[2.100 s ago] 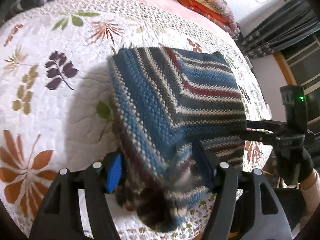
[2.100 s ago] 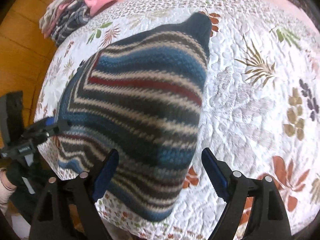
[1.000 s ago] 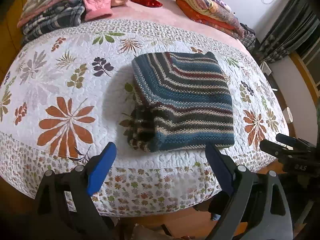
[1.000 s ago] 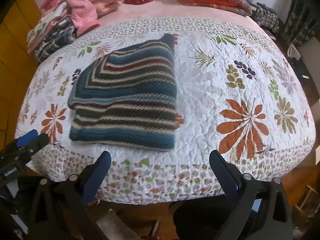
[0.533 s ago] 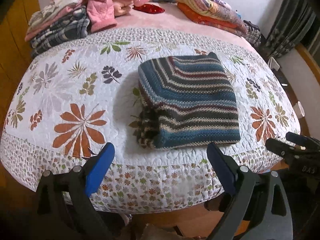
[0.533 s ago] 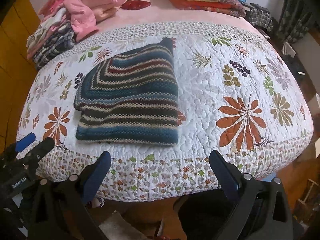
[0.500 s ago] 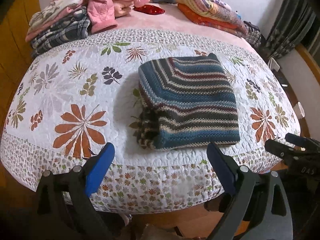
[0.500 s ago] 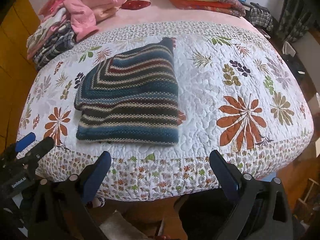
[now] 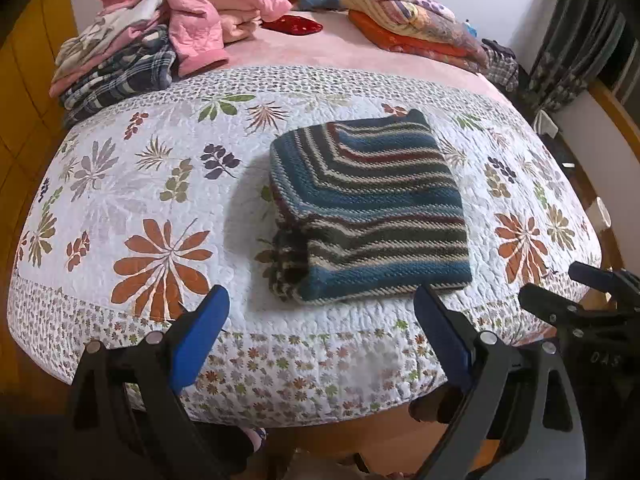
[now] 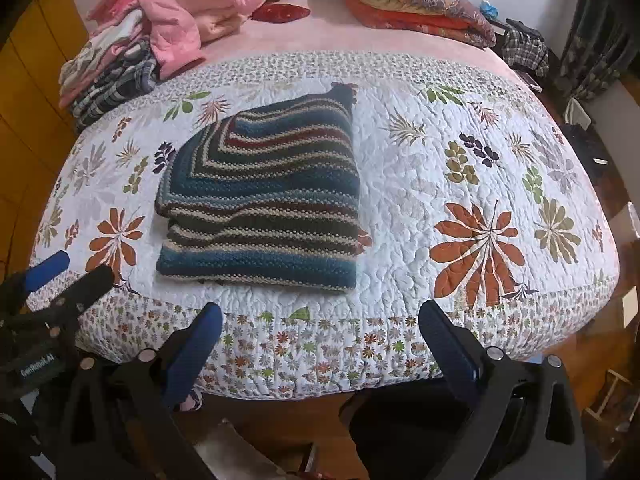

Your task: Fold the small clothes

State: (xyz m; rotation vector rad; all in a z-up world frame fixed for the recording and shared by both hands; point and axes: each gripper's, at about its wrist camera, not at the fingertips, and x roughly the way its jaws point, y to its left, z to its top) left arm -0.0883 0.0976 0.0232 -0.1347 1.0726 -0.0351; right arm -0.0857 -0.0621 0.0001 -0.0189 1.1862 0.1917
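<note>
Hidden: the underside layers of the folded blue, cream and maroon striped knitted garment (image 9: pixel 368 208), dark and hard to make out at its near left corner; the near bed edge below the quilt, cut off by both tools. Spread over the bed, a white quilted bedspread with orange, green and purple leaf print (image 9: pixel 132 184), pink sheet beyond it. Far left, a stack of pink and plaid clothes (image 9: pixel 160 36); far right, a folded orange and floral blanket pile (image 9: pixel 412 28); dark curtains (image 9: pixel 576 40) at the right wall. Folded to a near-square, lying flat mid-bed, slightly longer near-to-far, thick fold at the near edge. Left gripper (image 9: pixel 320 320) with jaws wide, empty, hovering off the near edge; right gripper (image 10: pixel 320 332) likewise wide and empty.
</note>
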